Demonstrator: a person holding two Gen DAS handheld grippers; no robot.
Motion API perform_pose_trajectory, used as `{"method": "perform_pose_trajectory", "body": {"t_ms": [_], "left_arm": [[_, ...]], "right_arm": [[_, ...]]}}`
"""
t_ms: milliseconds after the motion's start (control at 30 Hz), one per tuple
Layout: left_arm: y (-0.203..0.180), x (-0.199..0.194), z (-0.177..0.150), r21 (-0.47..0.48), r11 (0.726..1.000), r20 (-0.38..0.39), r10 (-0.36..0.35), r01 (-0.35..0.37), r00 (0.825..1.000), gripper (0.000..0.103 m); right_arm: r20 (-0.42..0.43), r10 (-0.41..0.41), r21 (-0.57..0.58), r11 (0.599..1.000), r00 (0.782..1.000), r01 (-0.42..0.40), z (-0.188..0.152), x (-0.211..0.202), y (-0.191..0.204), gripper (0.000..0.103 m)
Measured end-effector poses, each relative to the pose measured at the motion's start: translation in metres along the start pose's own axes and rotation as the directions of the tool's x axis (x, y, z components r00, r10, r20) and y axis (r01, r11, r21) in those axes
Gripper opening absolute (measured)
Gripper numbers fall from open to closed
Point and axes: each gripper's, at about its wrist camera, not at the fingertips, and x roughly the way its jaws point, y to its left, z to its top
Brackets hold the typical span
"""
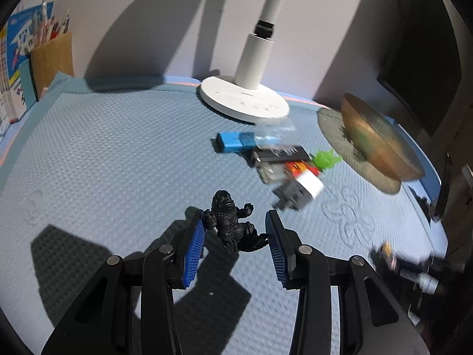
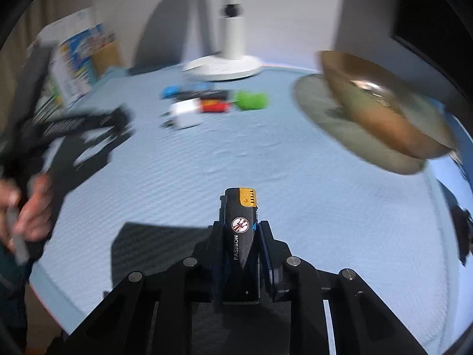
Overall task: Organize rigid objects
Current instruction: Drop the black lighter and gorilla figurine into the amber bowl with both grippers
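A: At bottom centre of the left wrist view, the left gripper (image 1: 236,222) is spread wide. The black monster figurine (image 1: 230,222) sits between the blue pads (image 1: 193,251); one pad looks to touch its arm, the other its tail tip, no squeeze that I can see. The figurine lies on the blue textured mat (image 1: 103,153).

B: Right side?

A: Bottom centre of the right wrist view, the right gripper (image 2: 241,227) is clamped on a black lighter (image 2: 241,222) with a gold top, "FASHION" printed down its side. The lighter sticks up past the fingertips, off the mat.

B: What does one view give that the other doesn't?

A: The figurine shows only in the left view. The lighter shows only in the right. The right view also catches the person's hand (image 2: 29,210) at left edge, blurred.

B: Surroundings?

A: Centre-right of the left view: a cluster of blue stick (image 1: 233,142), black bar (image 1: 280,153), red item (image 1: 300,167), white charger block (image 1: 309,185), green toy (image 1: 325,158). White lamp base (image 1: 245,100) behind them at upper centre. Wooden bowl (image 1: 381,142) at right on a round mat. Cardboard box (image 1: 51,59) with pens and books upper left. The cluster lies between the figurine and the lamp; the bowl stands well apart from both claws.
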Motion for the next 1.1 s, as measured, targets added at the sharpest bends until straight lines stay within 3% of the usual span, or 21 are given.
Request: {"method": "perform_pose_trajectory", "body": {"t_ms": [100, 300, 400, 467, 600, 767, 900, 1000, 1100], "left_arm": [[-0.009, -0.012, -0.013, 0.014, 1.0, 0.006, -0.002, 0.002, 1.0, 0.038], [-0.021, -0.029, -0.026, 0.012, 1.0, 0.011, -0.005, 0.005, 1.0, 0.038], [-0.035, -0.035, -0.023, 0.034, 0.999, 0.012, -0.02, 0.02, 1.0, 0.038], [-0.051, -0.042, -0.013, 0.069, 0.997, 0.027, -0.035, 0.033, 0.999, 0.038], [-0.088, -0.054, 0.025, 0.139, 0.986, 0.074, -0.099, 0.088, 0.992, 0.038], [-0.148, -0.04, 0.079, 0.227, 0.963, 0.096, -0.171, 0.146, 0.981, 0.038], [-0.199, 0.004, 0.11, 0.279, 0.943, 0.045, -0.202, 0.182, 0.978, 0.038], [-0.222, 0.041, 0.114, 0.279, 0.936, -0.017, -0.218, 0.214, 0.976, 0.038], [-0.241, 0.073, 0.109, 0.285, 0.93, -0.077, -0.218, 0.231, 0.973, 0.038]], "right_arm": [[-0.008, -0.027, 0.093, 0.995, 1.0, 0.028, 0.001, 0.0, -0.031, 0.023], [0.004, -0.06, 0.062, 0.996, 0.998, 0.06, -0.017, -0.007, -0.025, 0.023], [0.014, 0.043, 0.087, 0.995, 0.999, -0.044, -0.016, -0.015, -0.025, 0.022], [0.049, 0.062, 0.119, 0.991, 0.997, -0.068, -0.007, -0.027, -0.034, 0.022], [0.177, -0.028, 0.177, 0.984, 0.984, -0.004, 0.024, -0.07, -0.072, 0.022], [0.249, -0.256, 0.292, 0.939, 0.934, 0.18, 0.075, -0.106, -0.133, 0.022], [0.18, -0.336, 0.371, 0.894, 0.925, 0.252, 0.106, -0.093, -0.176, 0.022], [0.078, -0.296, 0.433, 0.87, 0.952, 0.235, 0.118, -0.064, -0.21, 0.022], [0.024, -0.294, 0.454, 0.855, 0.955, 0.252, 0.119, -0.046, -0.225, 0.022]]}}
